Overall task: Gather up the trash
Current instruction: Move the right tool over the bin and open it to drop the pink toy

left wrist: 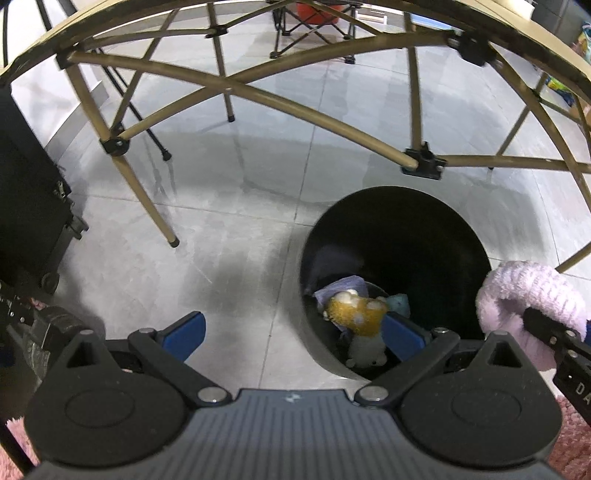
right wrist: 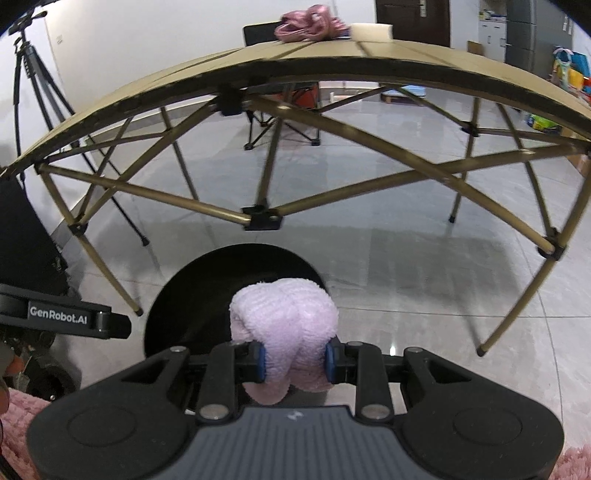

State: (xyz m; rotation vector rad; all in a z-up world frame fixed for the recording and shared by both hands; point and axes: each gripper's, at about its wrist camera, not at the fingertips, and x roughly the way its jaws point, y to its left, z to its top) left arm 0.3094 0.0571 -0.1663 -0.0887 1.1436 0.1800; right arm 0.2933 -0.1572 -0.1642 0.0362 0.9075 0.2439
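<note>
A black round trash bin (left wrist: pixel 399 229) stands on the grey tiled floor beside the folding table. Inside it lie a yellow and white fluffy item (left wrist: pixel 356 314), a purple cloth (left wrist: pixel 341 286) and a teal scrap (left wrist: pixel 400 302). My left gripper (left wrist: pixel 295 332) is open and empty, its right finger over the bin's near rim. My right gripper (right wrist: pixel 294 360) is shut on a wadded pink fluffy cloth (right wrist: pixel 284 317) and holds it above the bin's right rim (right wrist: pixel 236 280). The cloth also shows at the right edge of the left wrist view (left wrist: pixel 532 299).
A tan folding table (right wrist: pixel 295 59) with crossed legs (left wrist: pixel 258 99) arches overhead; a pink bundle (right wrist: pixel 314 22) lies on it. A black wheeled case (left wrist: pixel 29 192) stands at the left, a tripod (right wrist: pixel 33 74) behind it. A camping chair (right wrist: pixel 284 118) is beyond.
</note>
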